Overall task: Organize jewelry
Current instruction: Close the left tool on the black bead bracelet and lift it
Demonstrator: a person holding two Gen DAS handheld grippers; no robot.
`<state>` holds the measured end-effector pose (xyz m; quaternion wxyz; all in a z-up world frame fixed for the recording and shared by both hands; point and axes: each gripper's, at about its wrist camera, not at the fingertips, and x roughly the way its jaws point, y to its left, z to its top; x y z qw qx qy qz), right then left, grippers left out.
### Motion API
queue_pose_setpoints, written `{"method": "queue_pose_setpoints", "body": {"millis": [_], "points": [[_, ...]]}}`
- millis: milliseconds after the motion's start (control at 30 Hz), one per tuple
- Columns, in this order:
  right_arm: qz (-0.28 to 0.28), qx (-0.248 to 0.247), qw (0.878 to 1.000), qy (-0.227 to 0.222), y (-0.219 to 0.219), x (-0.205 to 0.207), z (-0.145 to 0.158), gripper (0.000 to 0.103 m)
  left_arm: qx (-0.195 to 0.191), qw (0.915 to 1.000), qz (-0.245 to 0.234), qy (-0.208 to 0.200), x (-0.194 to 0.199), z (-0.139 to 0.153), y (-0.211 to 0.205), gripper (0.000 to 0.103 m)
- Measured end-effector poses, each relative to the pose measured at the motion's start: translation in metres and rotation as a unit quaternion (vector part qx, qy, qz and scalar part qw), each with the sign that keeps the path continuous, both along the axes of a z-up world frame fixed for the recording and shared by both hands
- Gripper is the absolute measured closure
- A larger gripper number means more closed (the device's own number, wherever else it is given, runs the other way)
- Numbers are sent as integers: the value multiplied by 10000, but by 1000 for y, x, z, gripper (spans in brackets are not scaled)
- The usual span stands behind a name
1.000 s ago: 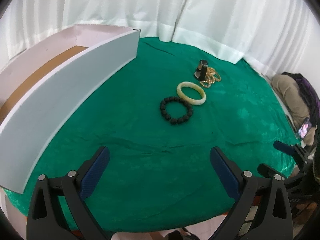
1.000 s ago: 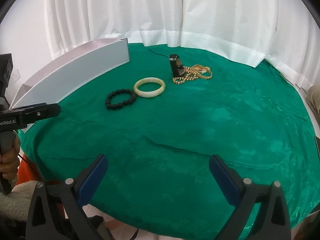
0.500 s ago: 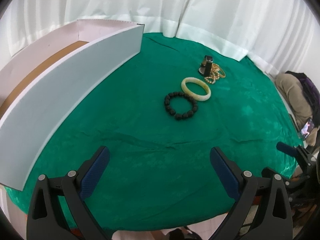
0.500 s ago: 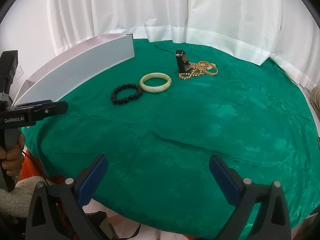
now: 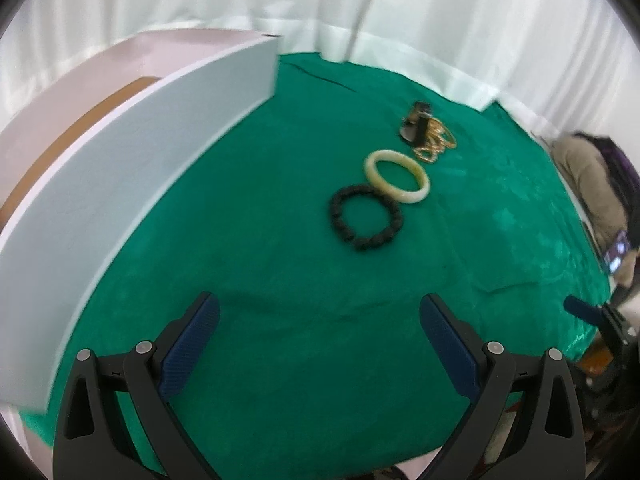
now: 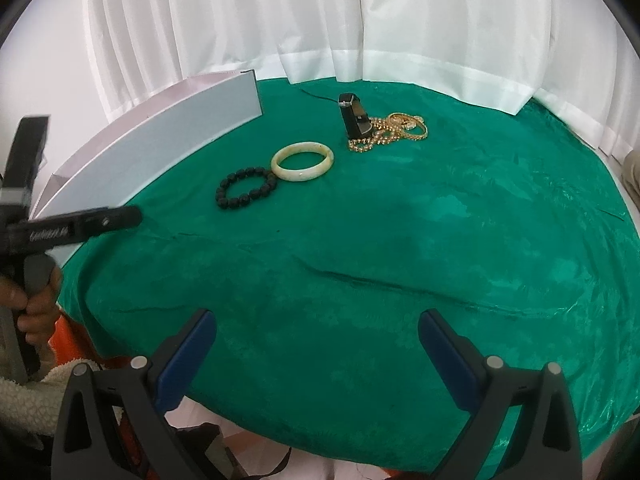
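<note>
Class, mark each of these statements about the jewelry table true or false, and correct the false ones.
1. Both claws are open and hold nothing. True: the left claw and the right claw are spread wide with only cloth between them.
2. The black bead bracelet lies inside the white box. False: it lies on the green cloth, outside the box.
3. The pale jade bangle lies next to the bead bracelet. True.
4. The gold chains are heaped beside a dark watch. True.
5. The table is covered with a red cloth. False: the cloth is green.
</note>
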<state>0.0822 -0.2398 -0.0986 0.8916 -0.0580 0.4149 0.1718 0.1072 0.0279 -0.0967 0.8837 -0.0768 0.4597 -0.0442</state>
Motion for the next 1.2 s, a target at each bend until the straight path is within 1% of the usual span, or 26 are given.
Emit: {"method": "queue_pose_setpoints", "body": {"millis": [67,167,233,333,367,433,500,533,600,633,667,700,733,767,800,833,867,900,933,967,1000,1067,1133,1200], "points": [[16,16,10000,-52,0,-2,2,0,143,9995,-278,-16,17,0,-11,3],[2,11,10000,-71,-1,-4,3,0,508,9962,-701,-113,39,1,-33,3],[-43,23,10000,-70,-4,-5,3,0,745,9943,-767,-55,50,-1,-40,6],[-125,109,9999,-35,-12,-8,0,0,748,9961,-466,80,70,-11,-36,7],[-152,131,9998,11,-13,-7,-2,0,872,9957,-301,129,78,-16,-35,7],[-186,162,9996,98,-15,-5,-5,0,1194,9926,-82,218,89,-28,-36,15],[-196,185,9996,96,-16,-6,-4,0,1519,9877,9,383,95,-40,-37,19],[-185,201,9996,59,-16,-7,-3,0,1622,9857,8,452,95,-45,-38,19],[-177,207,9996,-8,-18,-8,1,0,1675,9853,27,327,89,-46,-39,19],[-186,203,9996,-22,-18,-9,1,0,1679,9853,16,302,86,-46,-38,21],[-205,203,9996,-26,-20,-9,0,0,1640,9860,0,304,85,-46,-37,24],[-229,215,9995,-12,-21,-9,-1,0,1524,9878,-25,322,84,-45,-35,36],[-244,228,9994,6,-22,-8,-1,0,1415,9893,-39,348,83,-44,-34,51],[-269,242,9993,35,-23,-7,-3,0,1347,9902,-46,374,82,-43,-33,61],[-289,251,9992,56,-24,-6,-4,0,1338,9902,-73,401,82,-42,-34,86],[-298,255,9992,65,-24,-6,-4,0,1412,9890,-110,427,81,-42,-36,93],[-300,258,9992,64,-24,-6,-4,0,1484,9880,-135,409,79,-41,-37,93],[-298,256,9992,56,-24,-7,-3,0,1433,9887,-154,401,78,-41,-37,94],[-296,250,9992,47,-24,-8,-3,0,1248,9913,-156,401,76,-39,-33,94],[-302,239,9992,39,-25,-8,-3,0,1021,9938,-143,411,74,-38,-29,94],[-312,232,9992,37,-25,-9,-2,0,673,9968,-109,421,71,-34,-23,94],[-341,231,9991,47,-26,-9,-3,0,82,9992,-29,379,62,-22,-7,94],[-362,227,9991,67,-27,-9,-3,0,-328,9991,32,268,52,-8,5,94],[-368,215,9991,91,-27,-7,-4,0,-642,9978,87,163,41,5,17,94]]}}
